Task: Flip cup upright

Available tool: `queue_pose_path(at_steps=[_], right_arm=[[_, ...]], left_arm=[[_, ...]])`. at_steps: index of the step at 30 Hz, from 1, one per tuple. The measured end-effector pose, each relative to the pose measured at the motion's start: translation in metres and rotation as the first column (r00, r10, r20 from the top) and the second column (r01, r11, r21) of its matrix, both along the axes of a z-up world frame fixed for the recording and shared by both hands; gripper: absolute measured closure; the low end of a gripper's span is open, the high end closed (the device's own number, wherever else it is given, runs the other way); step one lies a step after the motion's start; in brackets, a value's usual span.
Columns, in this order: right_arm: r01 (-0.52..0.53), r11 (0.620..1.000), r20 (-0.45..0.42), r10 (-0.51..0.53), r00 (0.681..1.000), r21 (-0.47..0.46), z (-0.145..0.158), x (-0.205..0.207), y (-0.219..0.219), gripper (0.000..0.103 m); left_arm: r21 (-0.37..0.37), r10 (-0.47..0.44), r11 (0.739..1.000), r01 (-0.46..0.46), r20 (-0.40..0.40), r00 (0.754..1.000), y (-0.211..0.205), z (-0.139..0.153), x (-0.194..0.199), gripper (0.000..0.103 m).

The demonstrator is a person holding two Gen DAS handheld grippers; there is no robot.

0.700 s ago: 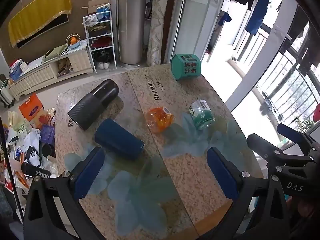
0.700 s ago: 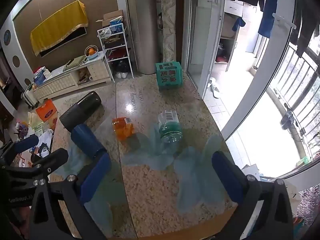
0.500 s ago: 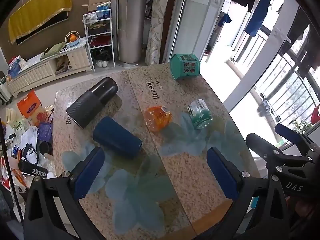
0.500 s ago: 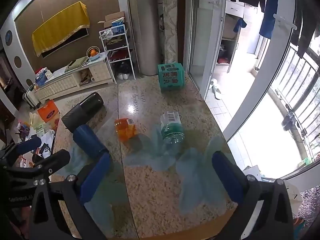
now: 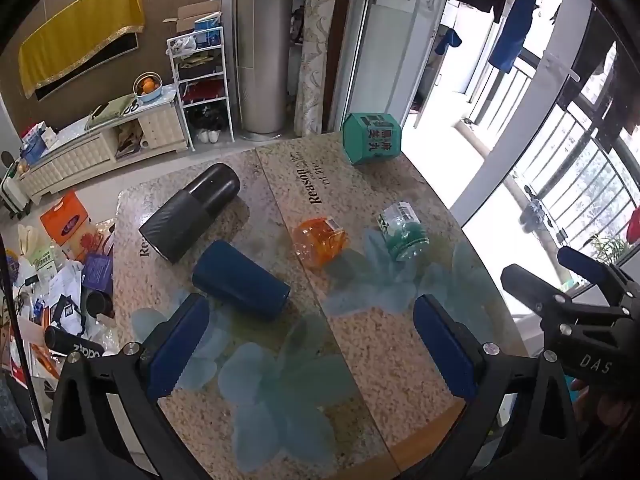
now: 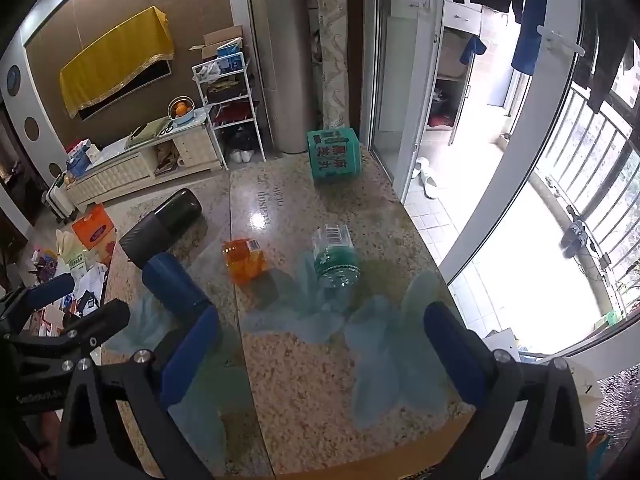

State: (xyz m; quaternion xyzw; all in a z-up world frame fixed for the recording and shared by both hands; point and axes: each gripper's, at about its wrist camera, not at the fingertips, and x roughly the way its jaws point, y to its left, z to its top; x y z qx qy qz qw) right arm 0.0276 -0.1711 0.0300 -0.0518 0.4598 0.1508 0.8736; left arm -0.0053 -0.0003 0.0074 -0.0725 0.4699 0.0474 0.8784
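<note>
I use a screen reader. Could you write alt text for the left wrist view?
Open left gripper hovers above a granite table where a dark blue cup, black cup, orange cup and green-labelled clear cup lie tipped over; a green box stands at the far edge.

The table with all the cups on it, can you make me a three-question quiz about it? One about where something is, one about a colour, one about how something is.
1. Where is the green box?
A. at the table's far edge
B. between the left tongs
C. on the floor

2. What colour is the cup nearest the left tongs?
A. yellow
B. dark blue
C. white

3. How is the black cup?
A. standing upright
B. held in the tongs
C. lying on its side

Answers:
1 A, the box sits at the far end, away from both tongs.
2 B, the cup just past the left pad is dark blue.
3 C, its long side rests on the table.
</note>
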Motion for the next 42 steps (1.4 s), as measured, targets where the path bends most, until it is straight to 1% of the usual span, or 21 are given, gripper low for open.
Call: queue_pose_path(at_steps=[7,27,33,38,42], right_arm=[[-0.028,1.0,-0.003,0.028,1.0,-0.01,-0.002,-0.003,0.004,0.0],[-0.03,0.999,-0.012,0.03,0.999,-0.021,-0.004,-0.003,0.004,0.0],[-0.037,0.999,-0.012,0.037,0.999,-0.029,-0.005,-0.003,0.004,0.0],[-0.028,1.0,-0.015,0.028,1.0,-0.009,-0.003,0.007,-0.002,0.0],[-0.031,0.999,-0.044,0.03,0.999,-0.019,-0.006,0.024,-0.005,0.0]], left_arm=[[0.007,0.0,1.0,0.0,-0.005,1.0,-0.002,0.0,0.002,0.001],[-0.002,0.002,1.0,-0.002,-0.021,1.0,-0.002,-0.003,-0.001,0.001],[0.016,0.001,1.0,0.0,-0.026,1.0,-0.003,-0.002,0.0,0.001],[0.011,0.014,1.0,-0.014,-0.036,0.999,0.0,-0.004,0.004,0.001],[-0.005,0.025,1.0,-0.025,-0.054,0.998,0.004,-0.007,0.01,0.001]])
